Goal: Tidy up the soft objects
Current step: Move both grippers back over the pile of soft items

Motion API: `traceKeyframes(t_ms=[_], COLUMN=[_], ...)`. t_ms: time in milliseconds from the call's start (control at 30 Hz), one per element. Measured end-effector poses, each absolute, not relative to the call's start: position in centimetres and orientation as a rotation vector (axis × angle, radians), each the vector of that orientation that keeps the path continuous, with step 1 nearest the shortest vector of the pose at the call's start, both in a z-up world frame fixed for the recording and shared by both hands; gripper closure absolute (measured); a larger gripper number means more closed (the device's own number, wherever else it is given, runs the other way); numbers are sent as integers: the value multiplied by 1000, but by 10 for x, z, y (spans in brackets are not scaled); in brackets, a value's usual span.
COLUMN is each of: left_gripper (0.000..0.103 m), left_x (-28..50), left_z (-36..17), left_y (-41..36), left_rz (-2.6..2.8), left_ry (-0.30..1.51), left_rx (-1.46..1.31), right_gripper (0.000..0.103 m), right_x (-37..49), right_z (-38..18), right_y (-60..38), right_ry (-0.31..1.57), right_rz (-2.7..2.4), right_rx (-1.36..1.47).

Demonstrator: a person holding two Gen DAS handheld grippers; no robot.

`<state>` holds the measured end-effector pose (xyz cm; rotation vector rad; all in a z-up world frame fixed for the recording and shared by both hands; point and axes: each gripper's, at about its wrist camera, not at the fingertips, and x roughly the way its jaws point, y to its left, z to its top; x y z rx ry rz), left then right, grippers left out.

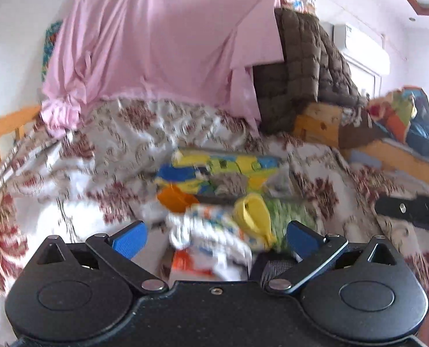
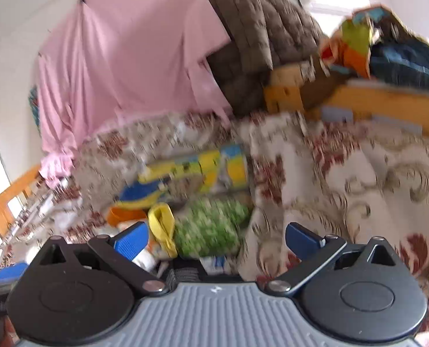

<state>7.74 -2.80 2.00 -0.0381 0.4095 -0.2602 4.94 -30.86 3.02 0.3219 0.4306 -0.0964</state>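
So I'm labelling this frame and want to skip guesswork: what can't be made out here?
- Left wrist view: the patterned white cloth between the open left gripper fingers is motion-blurred; whether they touch it is unclear.
- Left wrist view: the orange item is blurred, identity unclear.
- Right wrist view: the green fabric is smeared and its near edge is hidden by the open right gripper.
- Both views: bedspread pattern is blurred.

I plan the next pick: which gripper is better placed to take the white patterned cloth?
Left, probably. The left gripper is open with the white patterned cloth directly between its fingers. The right gripper, also open, faces the green cloth instead.
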Motion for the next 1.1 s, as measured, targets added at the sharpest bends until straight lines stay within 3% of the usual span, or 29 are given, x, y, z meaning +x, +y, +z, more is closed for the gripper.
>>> traceKeyframes(t_ms=[400,633,1100], left_gripper=[1,1,1], left_x=[88,111,128], left_z=[-27,-43,-66], left_y=[-26,-39,-74], left_rz=[-286,-403,-641], left_ry=[685,783,845], left_rx=[-21,-32,43], right_gripper=[0,0,0], right_x=[85,121,170], right_z=[-2,-23,-60], right_y=[-299,-316,-341], right_ry=[751,971,1107], right_rz=[-44,107,205], right_rx=[328,494,677])
